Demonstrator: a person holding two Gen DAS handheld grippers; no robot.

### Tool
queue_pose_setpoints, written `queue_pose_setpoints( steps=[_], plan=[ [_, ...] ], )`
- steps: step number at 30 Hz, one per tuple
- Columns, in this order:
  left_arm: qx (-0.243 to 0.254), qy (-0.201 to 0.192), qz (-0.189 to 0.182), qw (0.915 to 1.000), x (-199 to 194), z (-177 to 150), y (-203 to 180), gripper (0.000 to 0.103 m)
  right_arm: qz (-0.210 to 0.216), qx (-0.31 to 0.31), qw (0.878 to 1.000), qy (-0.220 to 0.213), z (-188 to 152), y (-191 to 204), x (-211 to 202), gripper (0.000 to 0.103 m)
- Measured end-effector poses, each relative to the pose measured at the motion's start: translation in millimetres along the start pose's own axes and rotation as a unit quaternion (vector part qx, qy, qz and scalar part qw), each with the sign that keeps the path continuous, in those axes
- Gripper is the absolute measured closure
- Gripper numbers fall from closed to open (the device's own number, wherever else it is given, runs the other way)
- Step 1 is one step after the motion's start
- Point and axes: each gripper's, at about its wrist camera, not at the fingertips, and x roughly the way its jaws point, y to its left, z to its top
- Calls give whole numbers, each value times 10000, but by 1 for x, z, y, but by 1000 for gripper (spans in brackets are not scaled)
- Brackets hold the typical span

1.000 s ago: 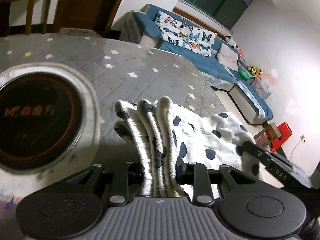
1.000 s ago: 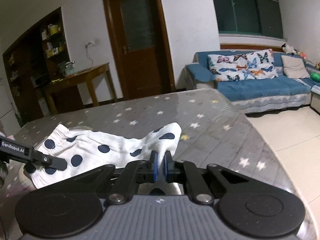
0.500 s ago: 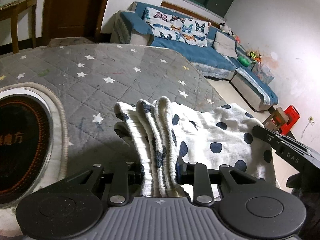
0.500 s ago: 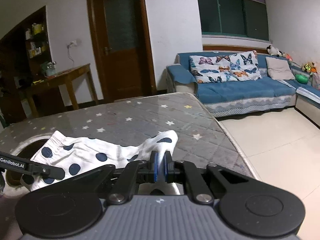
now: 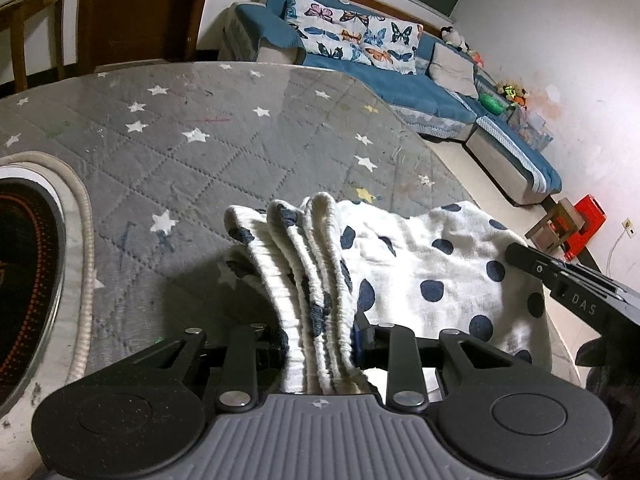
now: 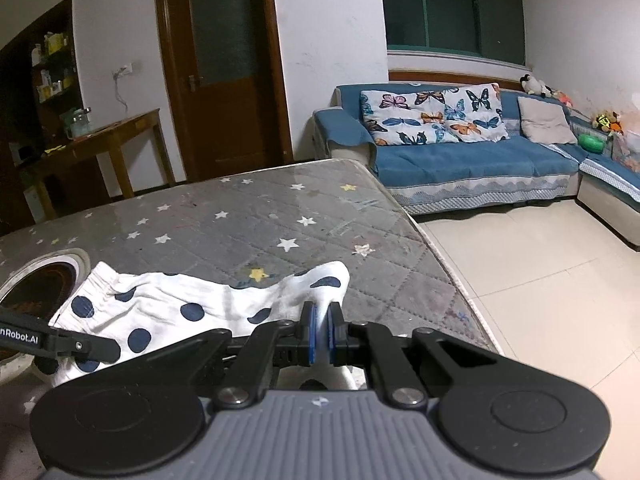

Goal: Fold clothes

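Bunching into thick folds, the white navy-dotted garment (image 5: 420,264) drapes the table (image 5: 208,160).

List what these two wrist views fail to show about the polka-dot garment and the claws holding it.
- Left wrist view: the polka-dot garment has its near end hidden under the left claw; the right claw's tips are cut off by the edge.
- Right wrist view: the pinched corner's underside is hidden by the claw body.
- Round dark inset in the table: lettering cut off, unreadable.
- Garment type: too bunched to tell.
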Motion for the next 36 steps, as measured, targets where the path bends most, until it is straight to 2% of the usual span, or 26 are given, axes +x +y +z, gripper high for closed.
queue_pose_setpoints(
  steps=[7, 15, 20, 26, 29, 32, 36],
  plan=[
    [46, 29, 72, 10000, 5, -3, -3, 69, -107, 16, 9999, 119, -4, -5, 11, 98],
    [128, 27, 200, 9997, 3, -5, -4, 55, -160, 49, 9994, 289, -10, -9, 23, 96],
    [124, -4, 286, 9995, 0, -1, -4, 47, -167, 54, 9995, 254, -8, -11, 21, 90],
    [99, -103, 355, 9993, -5, 8, -4, 40, -37, 111, 9998, 184, -1, -13, 22, 89],
    [98, -174, 403, 9990, -6, 12, -3, 36, 28, 108, 9997, 227, 2, -10, 28, 87],
    [103, -227, 431, 9988, -5, 16, -3, 33, 66, 82, 9995, 287, 4, -7, 37, 81],
    [127, -305, 510, 9982, -3, 21, -3, 30, 129, 90, 9993, 343, 6, -3, 49, 80]
  ],
)
